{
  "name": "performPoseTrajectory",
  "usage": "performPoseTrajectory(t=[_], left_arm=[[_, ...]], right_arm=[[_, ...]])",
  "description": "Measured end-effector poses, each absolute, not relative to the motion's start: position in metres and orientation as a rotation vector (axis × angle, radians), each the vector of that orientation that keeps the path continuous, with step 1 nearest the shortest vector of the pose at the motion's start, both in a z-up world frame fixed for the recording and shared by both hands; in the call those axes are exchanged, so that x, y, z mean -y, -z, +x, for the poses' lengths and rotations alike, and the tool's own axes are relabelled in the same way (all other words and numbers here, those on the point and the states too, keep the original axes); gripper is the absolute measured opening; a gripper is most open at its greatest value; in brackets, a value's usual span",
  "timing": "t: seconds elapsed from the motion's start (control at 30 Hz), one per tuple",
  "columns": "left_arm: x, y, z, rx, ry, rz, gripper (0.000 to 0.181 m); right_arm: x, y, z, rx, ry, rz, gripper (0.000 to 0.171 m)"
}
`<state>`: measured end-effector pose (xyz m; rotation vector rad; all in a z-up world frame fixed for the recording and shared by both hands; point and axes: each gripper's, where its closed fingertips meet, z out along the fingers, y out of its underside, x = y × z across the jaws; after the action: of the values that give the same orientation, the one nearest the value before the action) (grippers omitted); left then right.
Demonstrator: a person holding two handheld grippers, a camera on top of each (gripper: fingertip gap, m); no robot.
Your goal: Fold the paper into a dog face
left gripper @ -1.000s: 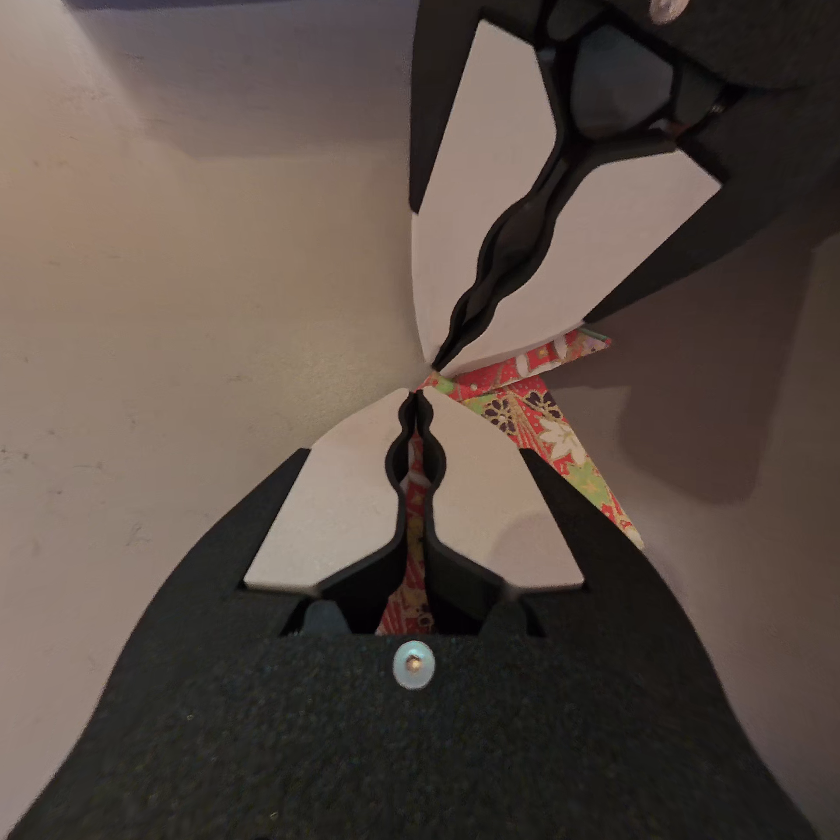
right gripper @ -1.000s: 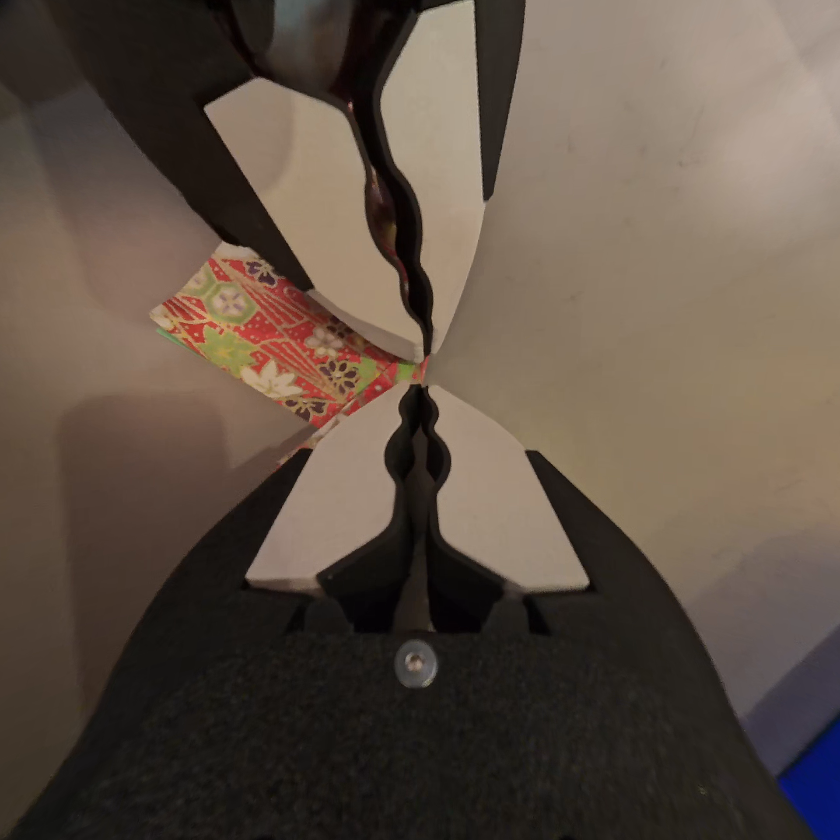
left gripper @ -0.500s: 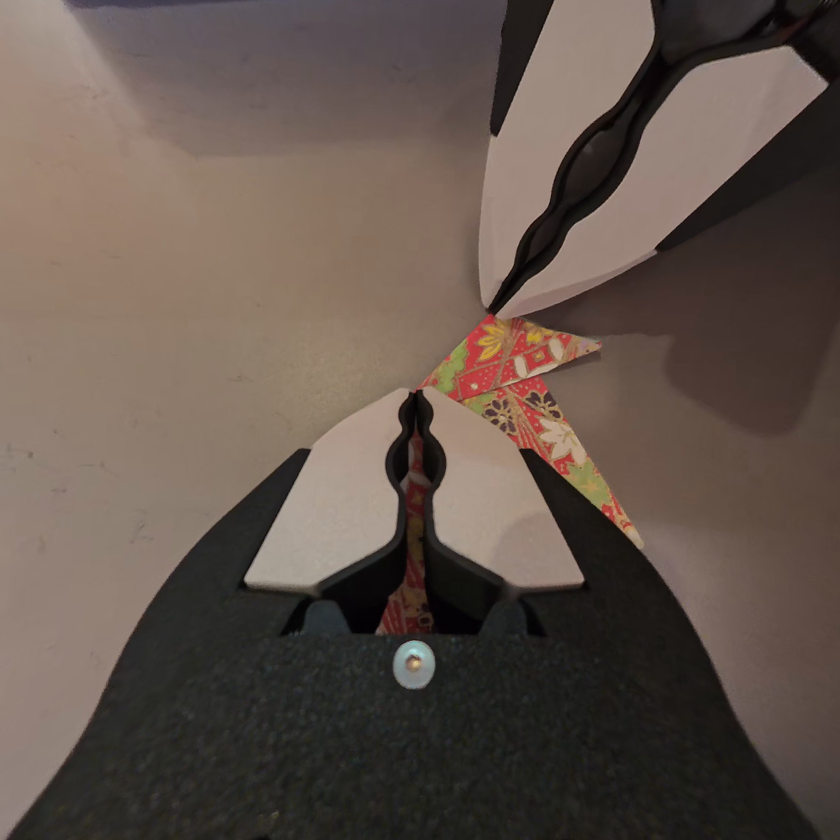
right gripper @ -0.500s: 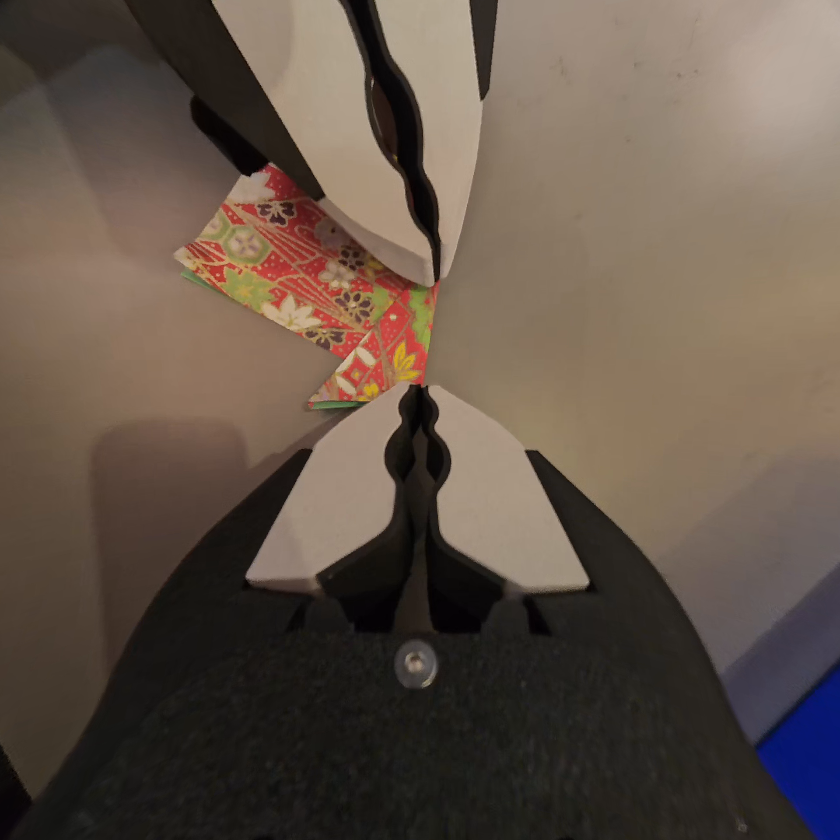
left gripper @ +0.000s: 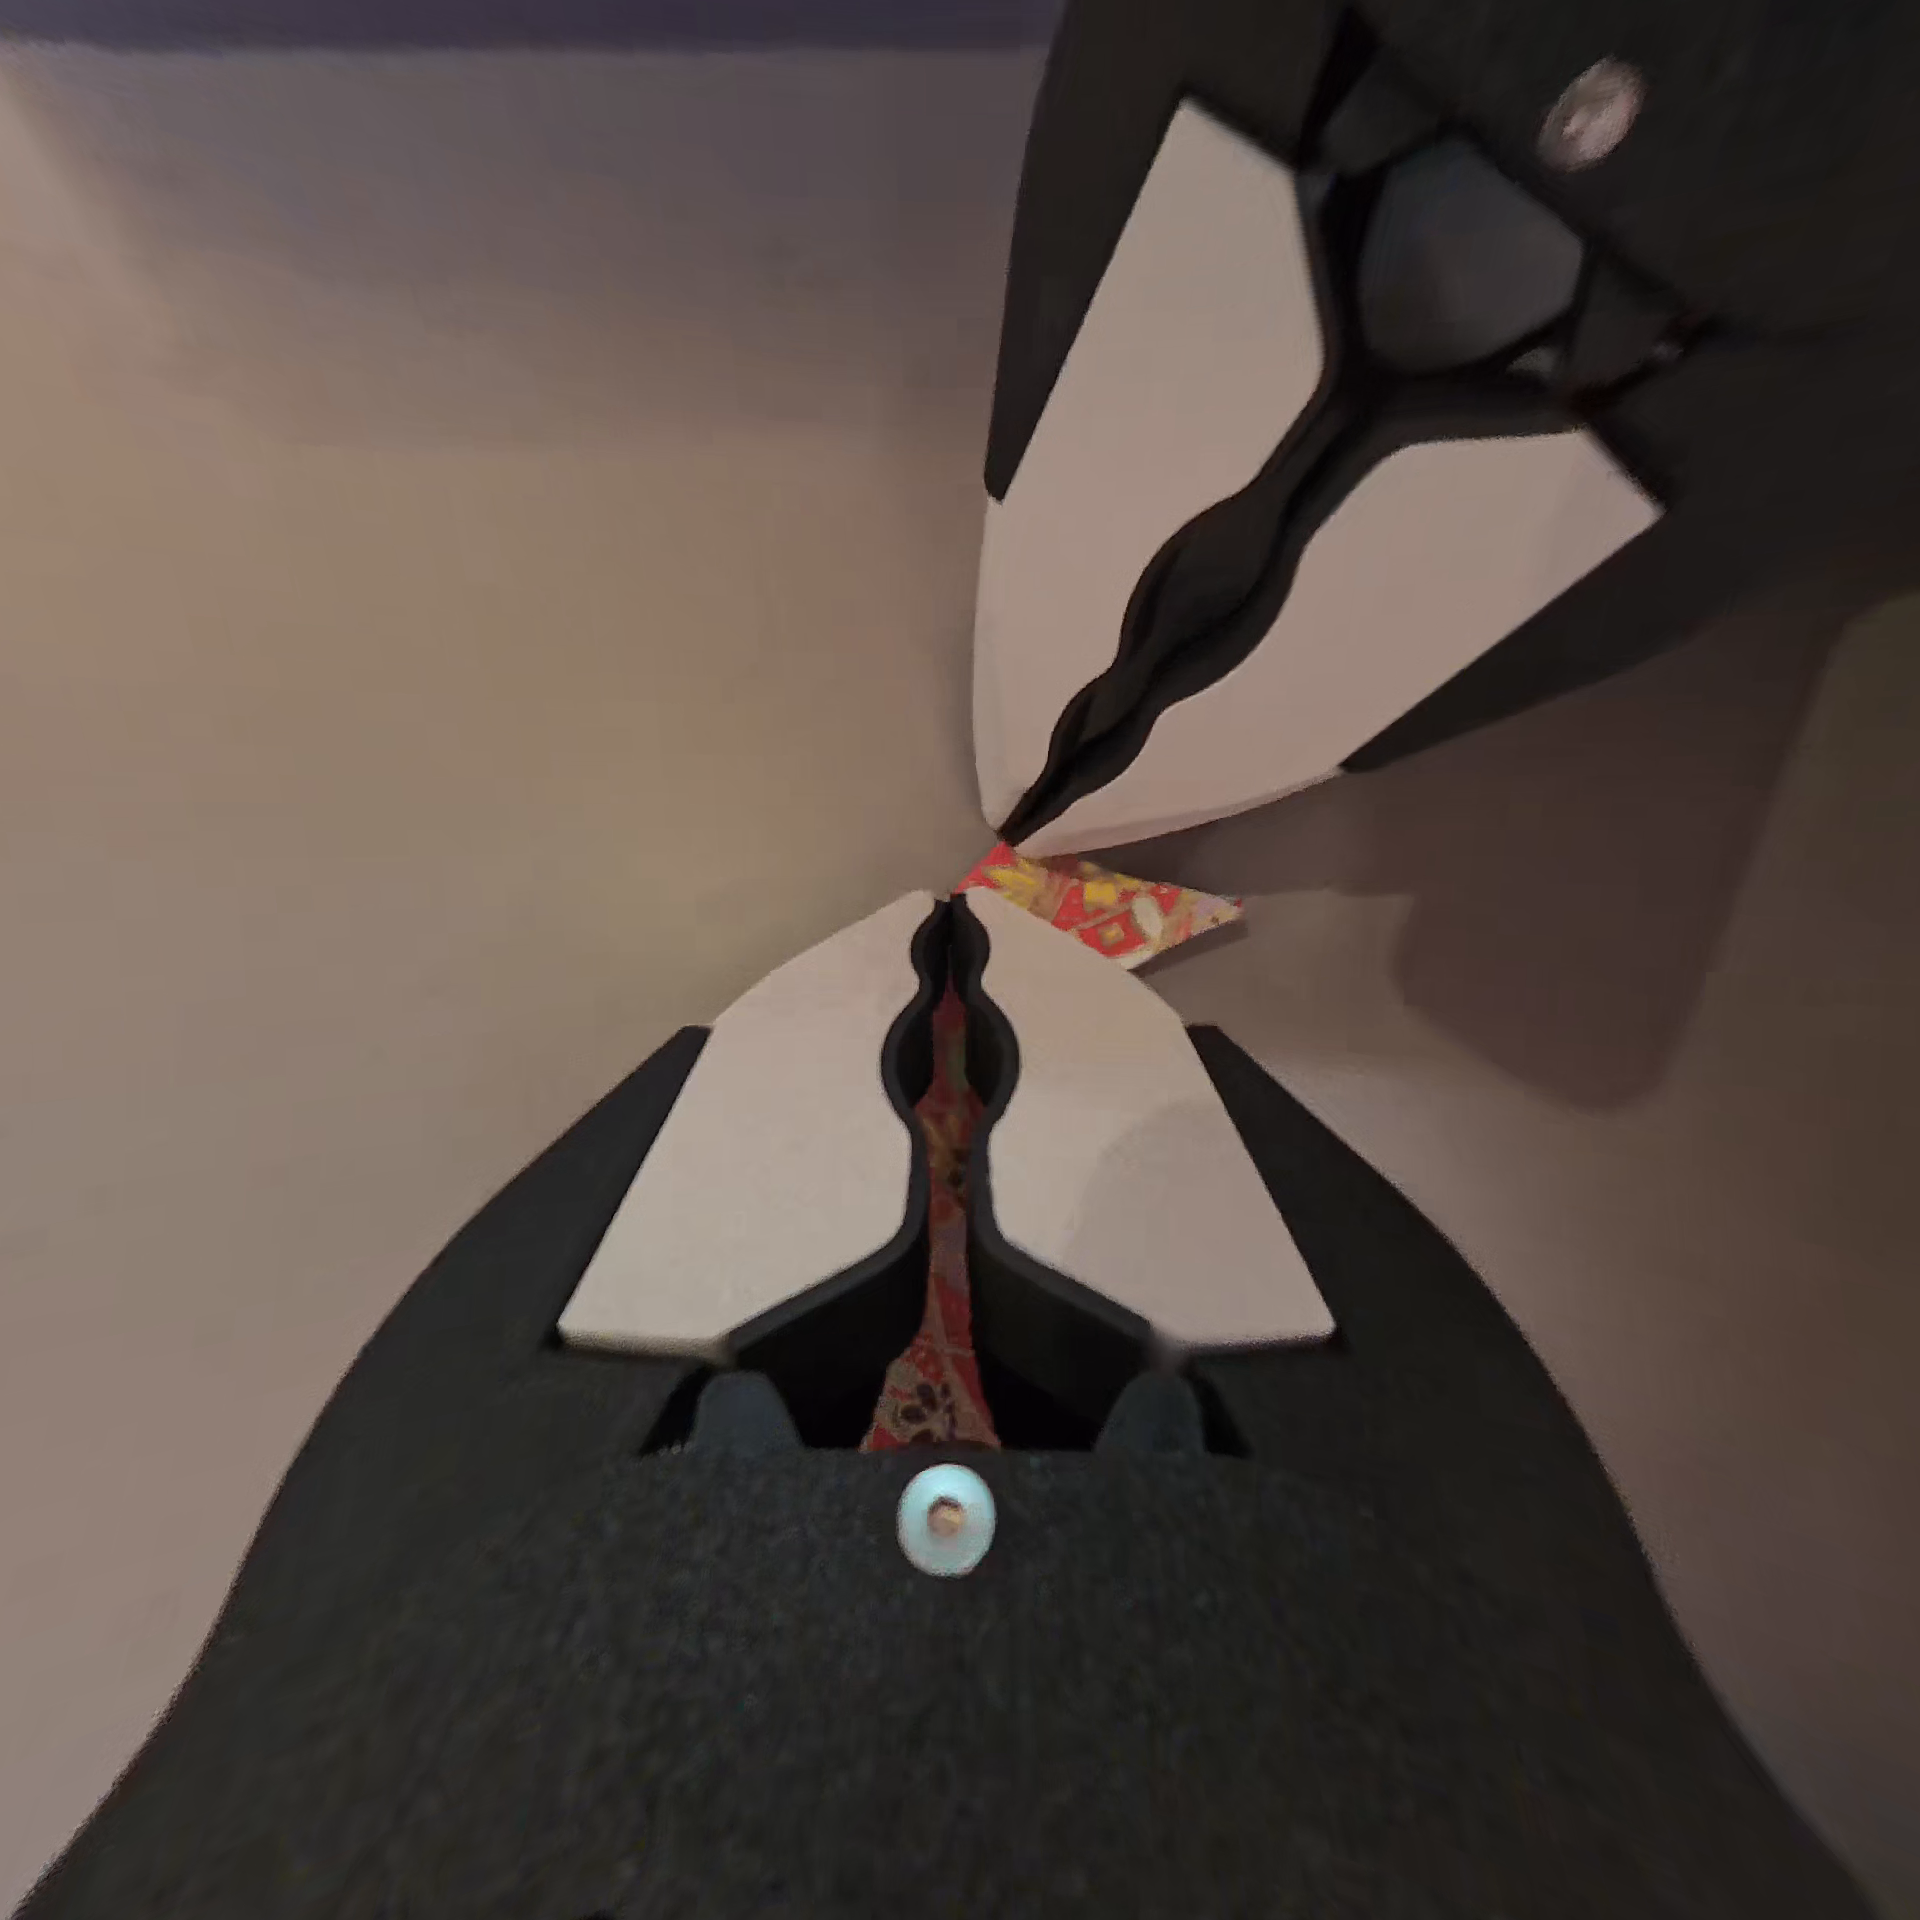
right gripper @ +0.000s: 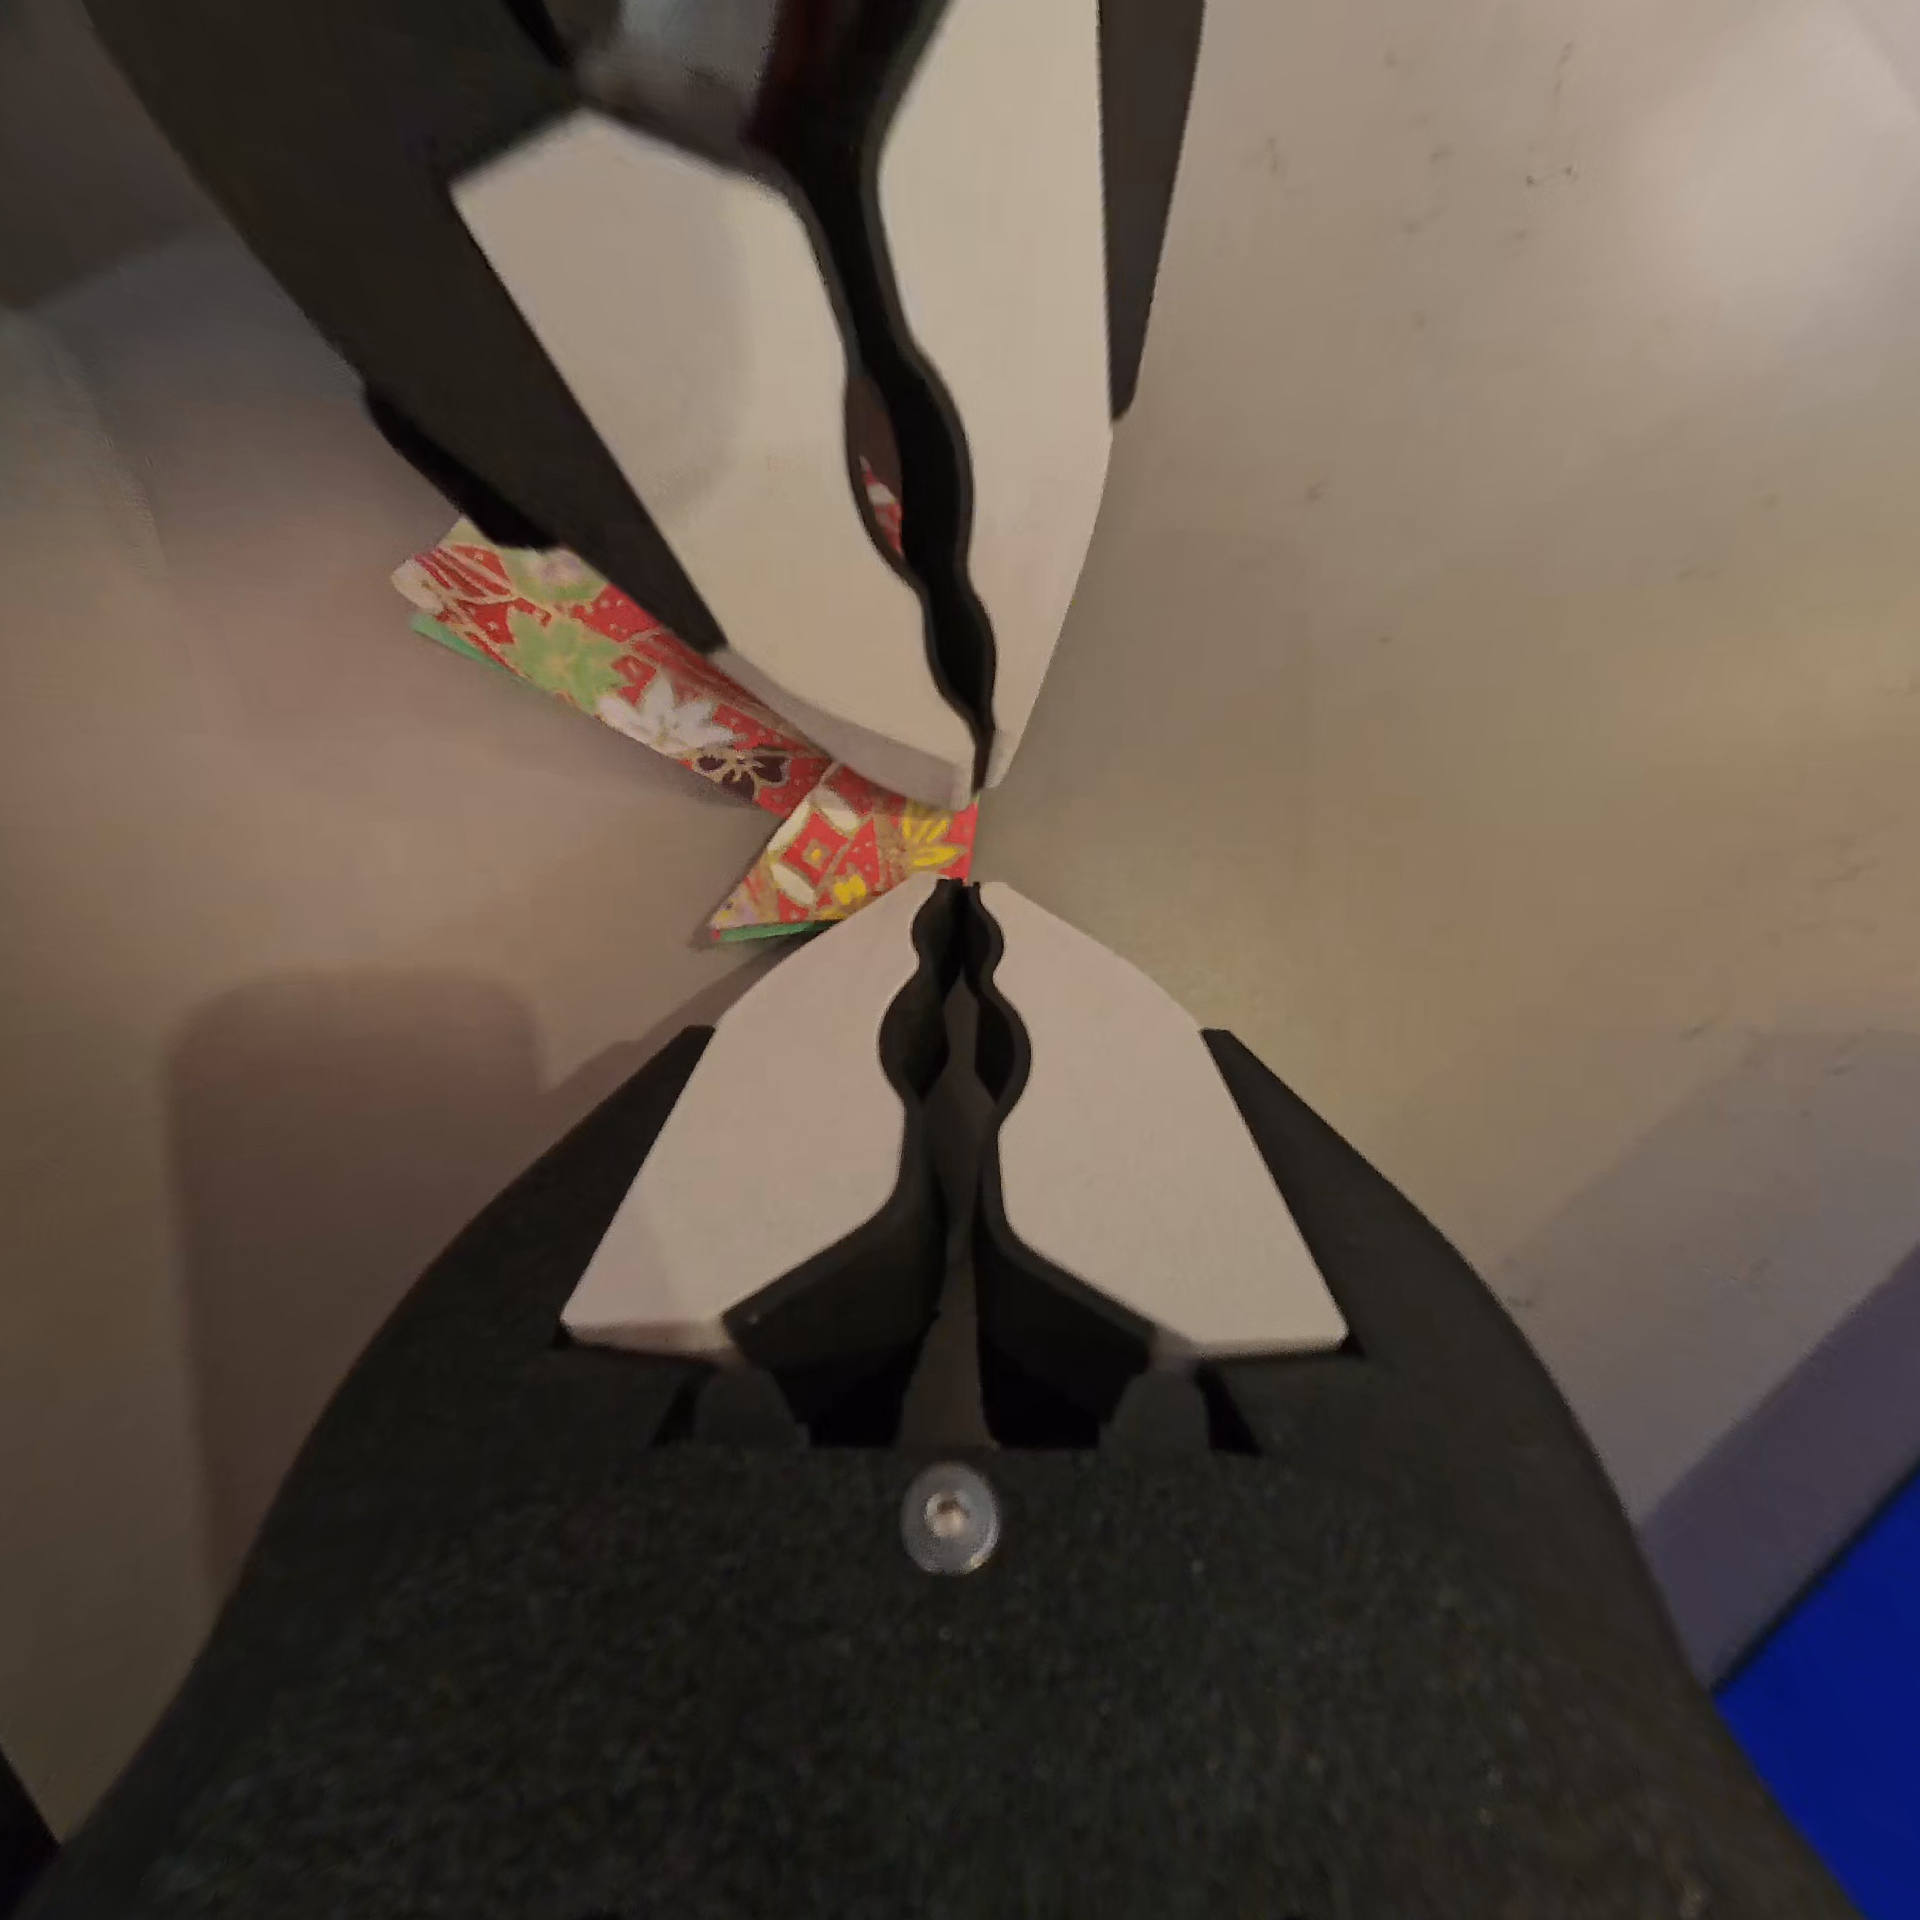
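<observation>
The folded paper (right gripper: 582, 655), red and green with a flower print, lies on the beige table (right gripper: 1455, 623). A small folded flap (right gripper: 862, 852) points toward my right gripper and also shows in the left wrist view (left gripper: 1101, 906). My left gripper (left gripper: 948, 906) is shut, and its tips rest on the paper's corner. More paper (left gripper: 940, 1247) shows through the gap under its fingers. My right gripper (right gripper: 951, 888) is shut, with its tips at the flap's edge. The two grippers meet almost tip to tip: the right one (left gripper: 1003, 831) and the left one (right gripper: 977, 774).
The table's edge runs at the lower right of the right wrist view, with a blue surface (right gripper: 1849, 1683) beyond it. Bare tabletop (left gripper: 416, 727) lies to the left of the grippers. Both grippers cast shadows on the table. The tips of both grippers are at nearly the same place.
My right gripper drew back from the left tips half a second ago, uncovering the flap, and has now come back close to them. The left gripper stays shut on the same corner.
</observation>
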<state>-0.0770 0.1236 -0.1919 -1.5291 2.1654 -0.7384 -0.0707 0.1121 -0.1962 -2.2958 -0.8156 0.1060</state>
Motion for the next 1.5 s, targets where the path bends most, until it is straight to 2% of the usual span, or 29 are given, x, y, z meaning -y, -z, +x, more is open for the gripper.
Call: performPoseTrajectory(t=[0.67,0.8,1.0,1.4,1.5], left_arm=[[-0.169,0.194,-0.110,-2.014,0.757,-1.684,0.000],[-0.168,0.194,-0.109,-2.020,0.740,-1.674,0.000],[-0.166,0.195,-0.105,-2.003,0.726,-1.677,0.000],[-0.171,0.194,-0.111,-1.956,0.829,-1.706,0.000],[-0.183,0.195,-0.118,-1.957,0.749,-1.720,0.000]], right_arm=[[-0.115,0.196,-0.067,0.800,-0.087,-2.304,0.000],[-0.138,0.165,-0.092,0.768,-0.336,-2.142,0.000],[-0.155,0.194,-0.101,0.909,-0.239,-2.238,0.000],[-0.154,0.196,-0.100,0.865,-0.207,-2.241,0.001],[-0.154,0.196,-0.100,0.873,-0.214,-2.241,0.001]])
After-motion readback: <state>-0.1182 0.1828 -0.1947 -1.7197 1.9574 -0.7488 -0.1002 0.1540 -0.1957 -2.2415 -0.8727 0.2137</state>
